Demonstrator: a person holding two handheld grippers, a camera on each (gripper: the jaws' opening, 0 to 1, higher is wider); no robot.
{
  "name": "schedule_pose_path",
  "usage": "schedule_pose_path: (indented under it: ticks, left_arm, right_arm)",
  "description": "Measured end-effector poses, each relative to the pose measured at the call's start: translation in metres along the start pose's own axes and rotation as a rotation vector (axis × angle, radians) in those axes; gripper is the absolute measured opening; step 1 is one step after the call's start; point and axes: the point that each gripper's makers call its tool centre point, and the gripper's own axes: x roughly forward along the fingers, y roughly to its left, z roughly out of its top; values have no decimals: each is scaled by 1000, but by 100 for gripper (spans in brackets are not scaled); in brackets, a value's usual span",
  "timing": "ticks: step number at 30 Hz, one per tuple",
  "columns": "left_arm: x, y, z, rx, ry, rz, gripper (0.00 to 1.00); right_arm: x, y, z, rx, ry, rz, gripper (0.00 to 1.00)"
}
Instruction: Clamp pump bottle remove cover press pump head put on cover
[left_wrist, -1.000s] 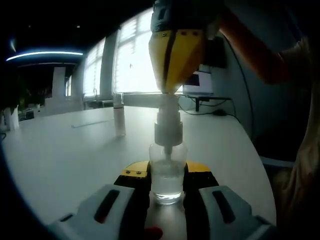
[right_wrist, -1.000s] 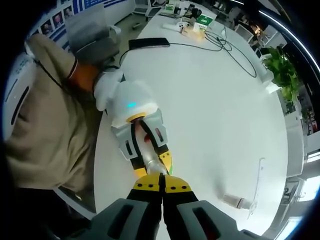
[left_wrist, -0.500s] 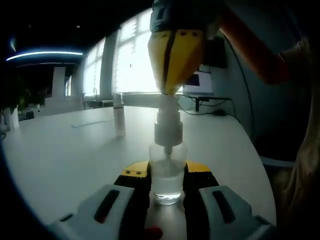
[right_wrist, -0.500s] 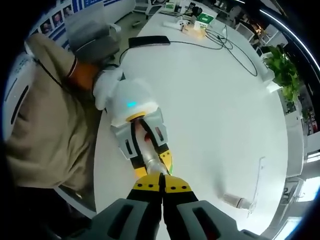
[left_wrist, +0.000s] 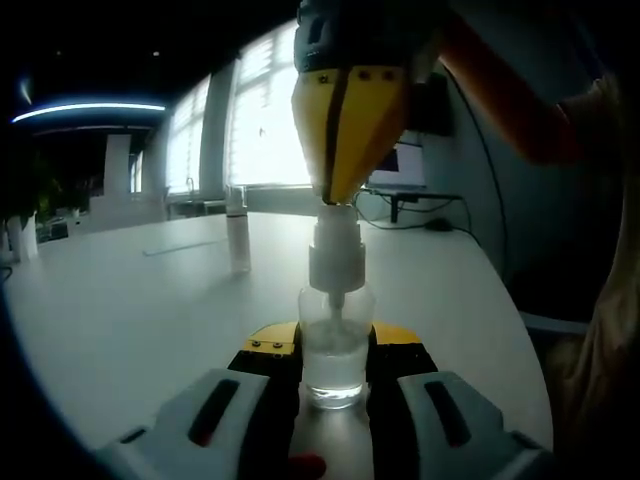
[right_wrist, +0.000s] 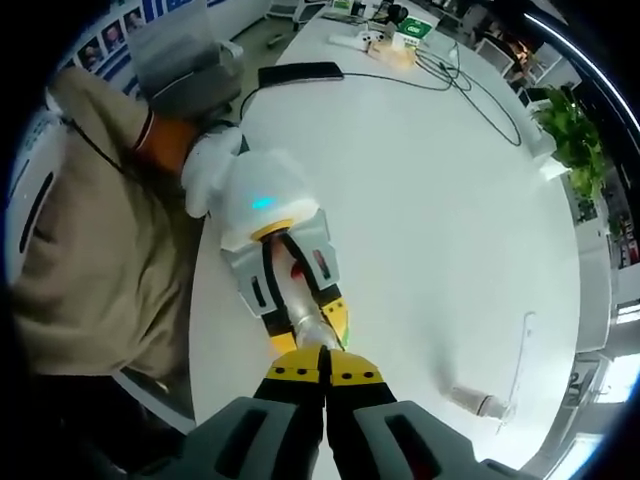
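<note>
— What's my left claw (left_wrist: 335, 385) doing?

— From my left gripper view, its jaws are pinching the clear pump bottle (left_wrist: 335, 350) low on its body, one on each side. The bottle stands upright on the white tabletop (left_wrist: 150, 310), with a little clear liquid in it.

— And my right claw (left_wrist: 335, 190)?

— It comes down from above in that view, yellow jaws pressed together, their tips touching the top of the white pump head (left_wrist: 336, 245). In my right gripper view the right claw (right_wrist: 322, 372) is likewise pressed together, and the left claw (right_wrist: 300, 300) lies just beyond it, with the bottle between its jaws.

— Where's the cover?

— The clear cover (left_wrist: 238, 235) stands upright farther back on the tabletop, well apart from the bottle. In my right gripper view it (right_wrist: 478, 402) looks tipped toward the edge, beside a thin clear strip (right_wrist: 520, 360).
</note>
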Motion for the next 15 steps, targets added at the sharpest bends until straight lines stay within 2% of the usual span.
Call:
schedule_pose_path:
  ticks: [10,15]
  left_arm:
    - [0,0,0,-1,0,0,16]
    - [0,0,0,0,0,-1,16]
  right_arm:
    - [1,1,0,-19,48,1,0]
    - [0,3,-1,-20,44,-10,0]
